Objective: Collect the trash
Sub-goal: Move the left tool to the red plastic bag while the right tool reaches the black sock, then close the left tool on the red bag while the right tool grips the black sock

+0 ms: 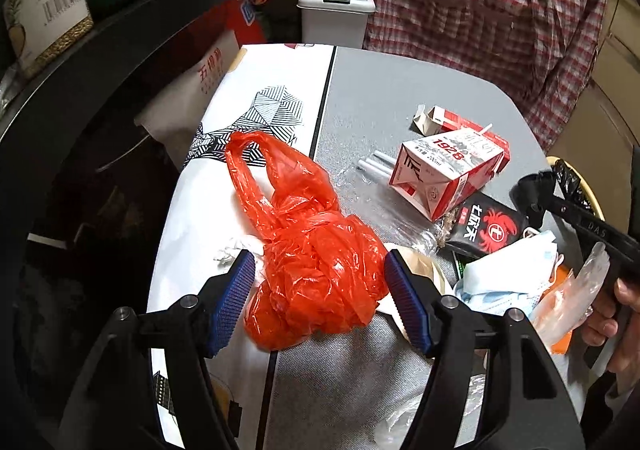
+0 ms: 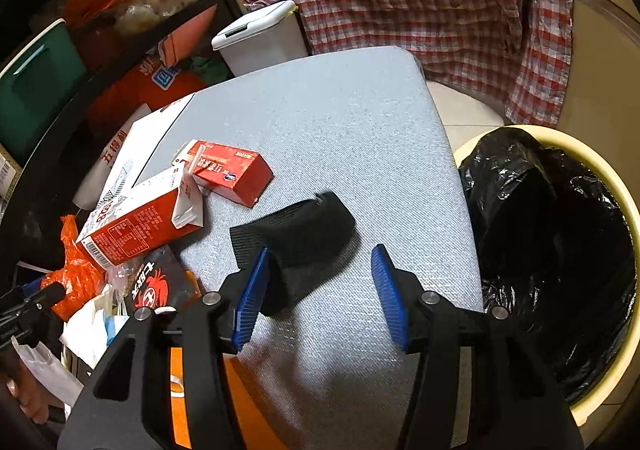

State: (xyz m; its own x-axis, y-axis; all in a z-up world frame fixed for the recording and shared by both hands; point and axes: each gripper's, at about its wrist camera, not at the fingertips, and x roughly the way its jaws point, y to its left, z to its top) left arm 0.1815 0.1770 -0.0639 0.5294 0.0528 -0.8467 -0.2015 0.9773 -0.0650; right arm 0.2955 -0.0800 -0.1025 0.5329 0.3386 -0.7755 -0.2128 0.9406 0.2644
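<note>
Grey table, red bag, milk carton, black cloth

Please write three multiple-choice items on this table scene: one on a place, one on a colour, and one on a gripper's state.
1. Where is the bin with the black liner?
A. beside the table's edge, to the right in the right wrist view
B. on the table
C. on the shelf

2. What colour is the plastic bag between the left gripper's fingers?
A. blue
B. orange-red
C. white

3. How is the right gripper?
A. shut on a carton
B. shut on the black cloth
C. open

Answers:
1 A, it stands past the grey table.
2 B, its crumpled film is orange-red.
3 C, its fingers stand apart above the black cloth.
</note>
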